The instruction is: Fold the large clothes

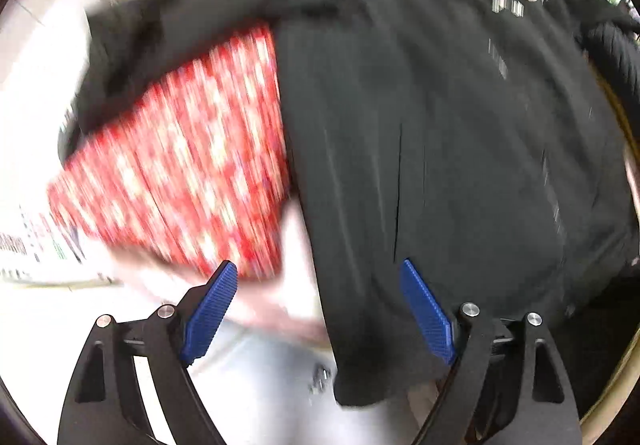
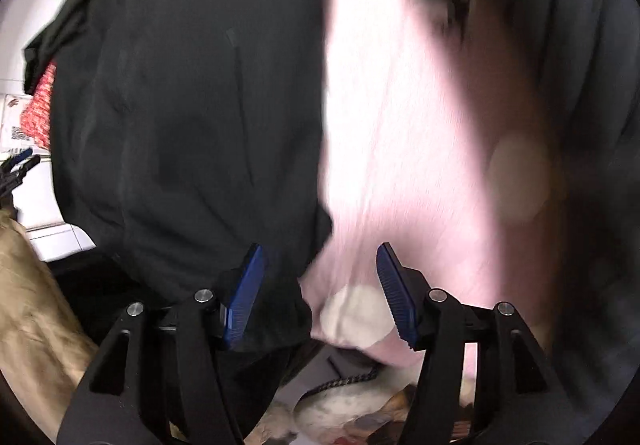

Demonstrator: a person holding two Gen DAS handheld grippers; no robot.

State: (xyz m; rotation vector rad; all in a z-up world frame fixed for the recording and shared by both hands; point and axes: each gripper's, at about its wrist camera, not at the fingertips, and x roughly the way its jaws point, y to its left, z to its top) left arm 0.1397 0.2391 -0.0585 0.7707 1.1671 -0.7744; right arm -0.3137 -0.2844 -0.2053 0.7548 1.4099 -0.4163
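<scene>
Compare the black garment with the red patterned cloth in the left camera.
The black garment is plain and dark; the red cloth carries a white pattern. The garment fills most of the view, and the cloth shows less. The garment's sleeve lies across the cloth. Both are blurred fabric.

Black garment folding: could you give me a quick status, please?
Left gripper open, empty. Right gripper open, empty. Black garment spread, unfolded. Pink garment beside it, red patterned cloth partly underneath.

black jacket [image 1: 440, 125]: matt cloth | pink garment [image 2: 392, 125]: soft cloth (blurred)
</scene>
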